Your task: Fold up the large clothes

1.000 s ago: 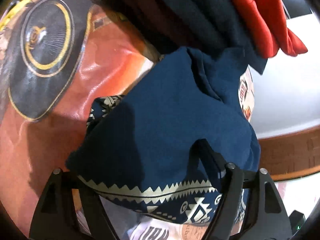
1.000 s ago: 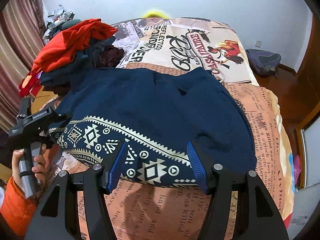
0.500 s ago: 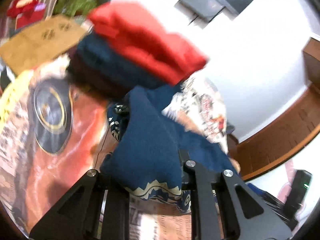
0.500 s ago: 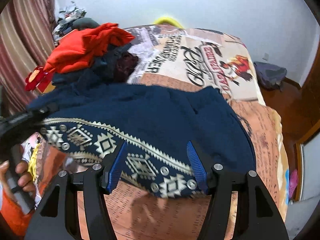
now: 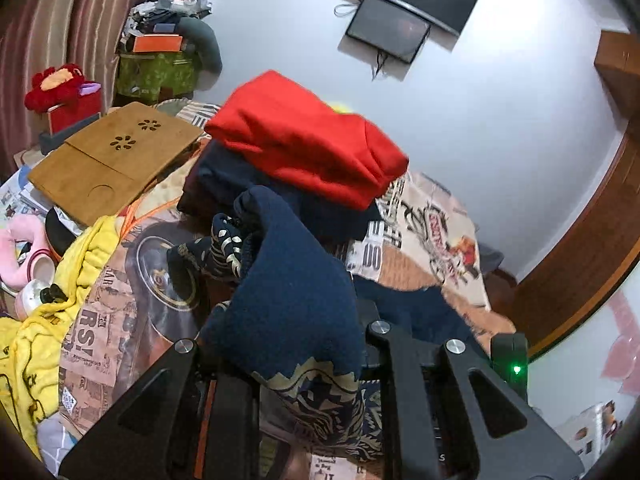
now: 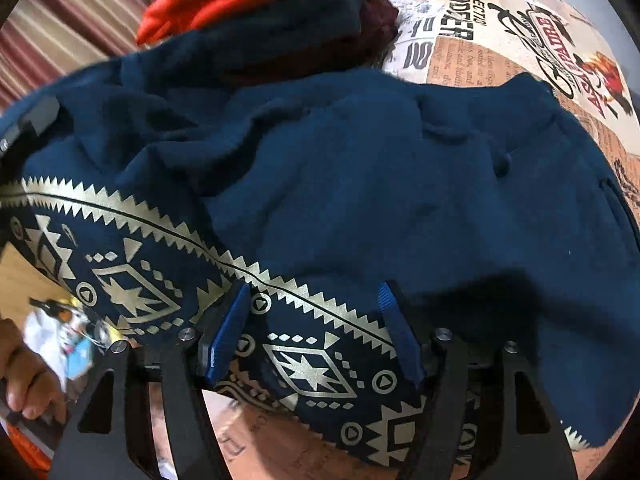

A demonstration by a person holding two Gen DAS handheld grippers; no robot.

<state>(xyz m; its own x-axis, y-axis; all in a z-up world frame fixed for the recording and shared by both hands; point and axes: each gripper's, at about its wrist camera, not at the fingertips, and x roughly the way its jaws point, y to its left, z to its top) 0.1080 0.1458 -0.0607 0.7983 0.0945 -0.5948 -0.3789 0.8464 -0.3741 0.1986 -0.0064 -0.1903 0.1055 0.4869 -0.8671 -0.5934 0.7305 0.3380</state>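
A navy garment point(image 6: 360, 168) with a cream geometric band lies bunched on the printed bedspread point(image 6: 500, 36). My left gripper point(image 5: 292, 344) is shut on one edge of it, and the cloth point(image 5: 296, 292) rises in a fold over the fingers. My right gripper point(image 6: 316, 328) stands with its blue pads point(image 6: 228, 332) apart around the patterned band; the cloth fills the gap and hangs lifted off the bed. The left gripper's body shows at the left edge of the right wrist view point(image 6: 28, 124).
A stack of folded clothes, red on top point(image 5: 308, 140) over dark ones, sits on the bed behind the garment. A wooden lap tray point(image 5: 116, 156) and a yellow cloth point(image 5: 44, 320) lie at the left. A wall screen point(image 5: 404, 12) hangs behind.
Both grippers have lifted the navy garment off the bed and toward the clothes stack. The left gripper has tilted upward, and the right one has closed in on the cloth.
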